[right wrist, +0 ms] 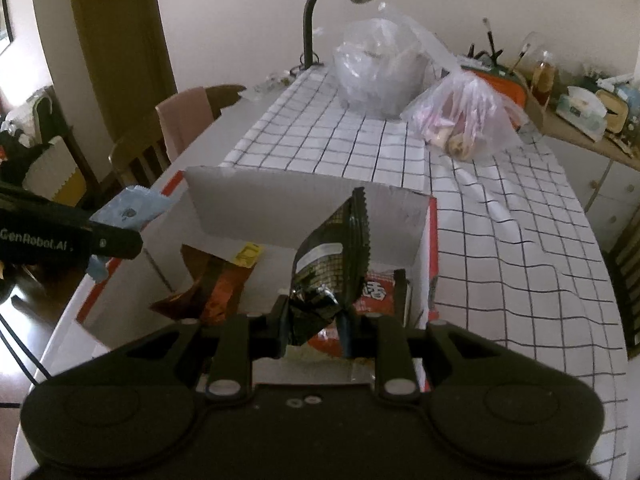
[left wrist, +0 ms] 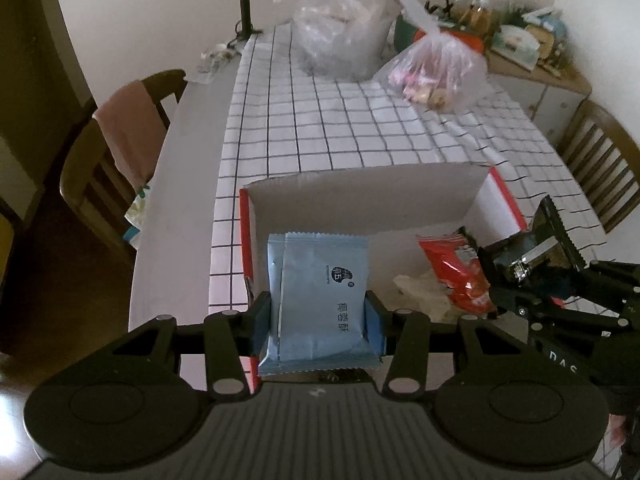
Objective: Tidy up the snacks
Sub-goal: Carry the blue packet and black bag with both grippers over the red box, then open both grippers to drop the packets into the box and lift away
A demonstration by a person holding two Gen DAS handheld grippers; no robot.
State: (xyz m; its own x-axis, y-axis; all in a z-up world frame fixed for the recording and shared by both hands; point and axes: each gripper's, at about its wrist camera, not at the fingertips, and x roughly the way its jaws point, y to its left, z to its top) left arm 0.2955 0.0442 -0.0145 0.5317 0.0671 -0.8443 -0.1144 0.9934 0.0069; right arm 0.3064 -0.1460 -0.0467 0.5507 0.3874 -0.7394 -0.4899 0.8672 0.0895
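Blue packet [left wrist: 320, 300], label perhaps "椰蓉酥"

left claw [right wrist: 100, 240]: "GenRobot.AI" | right claw [left wrist: 560, 360]: "DAS" (cut off)

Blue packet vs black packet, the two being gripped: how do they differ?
Colour: the blue packet is pale blue with dark print; the black packet is glossy black with a white label.
Shape: the blue packet lies flat and smooth; the black packet is crumpled and twisted at the grip.
Holder: left gripper holds the blue packet, right gripper the black packet.
Shared: both have serrated edges and hang over the open box.
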